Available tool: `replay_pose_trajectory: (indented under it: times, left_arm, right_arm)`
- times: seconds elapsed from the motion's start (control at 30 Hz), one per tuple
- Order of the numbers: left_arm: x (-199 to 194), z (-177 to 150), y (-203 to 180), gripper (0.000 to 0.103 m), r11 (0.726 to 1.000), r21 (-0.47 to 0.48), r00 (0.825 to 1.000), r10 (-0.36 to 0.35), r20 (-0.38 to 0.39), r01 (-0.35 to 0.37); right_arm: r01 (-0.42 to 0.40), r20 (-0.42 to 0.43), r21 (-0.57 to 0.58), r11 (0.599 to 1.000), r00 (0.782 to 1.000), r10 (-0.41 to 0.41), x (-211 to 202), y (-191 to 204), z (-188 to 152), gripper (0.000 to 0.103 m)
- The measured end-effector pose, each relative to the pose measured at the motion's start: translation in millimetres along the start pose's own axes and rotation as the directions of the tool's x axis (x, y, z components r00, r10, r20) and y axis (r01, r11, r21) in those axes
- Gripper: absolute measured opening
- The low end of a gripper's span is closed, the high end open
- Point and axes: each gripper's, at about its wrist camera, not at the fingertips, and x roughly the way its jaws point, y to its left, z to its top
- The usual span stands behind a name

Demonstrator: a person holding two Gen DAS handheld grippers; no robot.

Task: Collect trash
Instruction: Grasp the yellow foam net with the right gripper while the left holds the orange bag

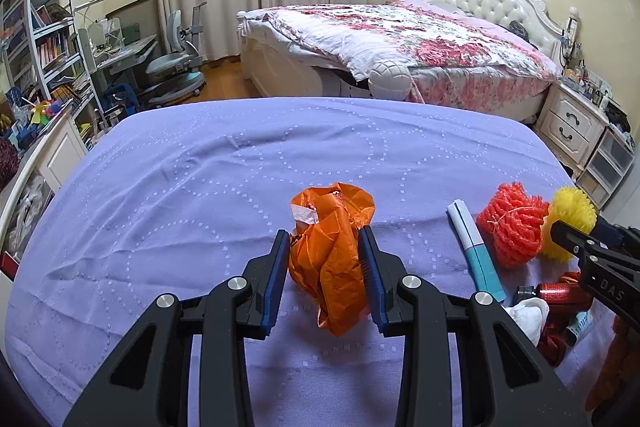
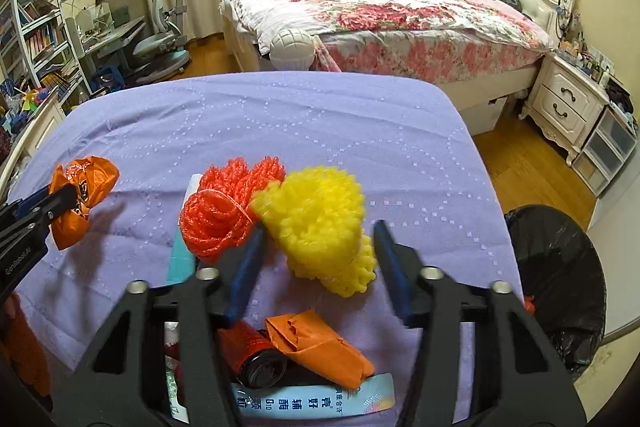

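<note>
My left gripper (image 1: 323, 233) is shut on a crumpled orange plastic bag (image 1: 332, 267), held just above the purple sheet (image 1: 180, 187); the right wrist view shows the same bag (image 2: 86, 187) at far left. My right gripper (image 2: 320, 227) has a yellow foam net (image 2: 320, 223) between its blue pads, and both pads touch it. A red foam net (image 2: 224, 211) lies right beside the yellow one, on a teal and white tube (image 1: 476, 251). Nearer me lie a red can (image 2: 248, 351), an orange wrapper (image 2: 320, 347), a blue sachet (image 2: 312, 399) and a white tissue (image 1: 528, 315).
A bin lined with a black bag (image 2: 560, 287) stands on the floor off the purple bed's right edge. Beyond are a flowered bed (image 2: 400, 15), a white nightstand (image 2: 564, 103), a desk chair (image 1: 176, 67) and a bookshelf (image 1: 48, 27).
</note>
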Motion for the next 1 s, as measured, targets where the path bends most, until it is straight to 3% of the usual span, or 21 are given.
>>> replay_pose_trajectory:
  times: [0.3, 0.6, 1.0]
  left_arm:
    - [-11, 0, -13, 0.036, 0.999, 0.009, 0.999, -0.046, 0.02, 0.046]
    - [-29, 0, -63, 0.036, 0.988, 0.078, 0.989, -0.14, 0.05, 0.136]
    - [-48, -1, -161, 0.036, 0.933, 0.219, 0.951, -0.305, 0.055, 0.286]
  right_arm:
    - [0.019, 0.062, 0.066, 0.998, 0.998, -0.023, -24, -24, -1, 0.04]
    - [0.108, 0.095, 0.16, 0.981, 0.988, -0.124, -58, -81, -18, 0.04]
    - [0.24, 0.092, 0.29, 0.926, 0.957, -0.276, -90, -164, -54, 0.041]
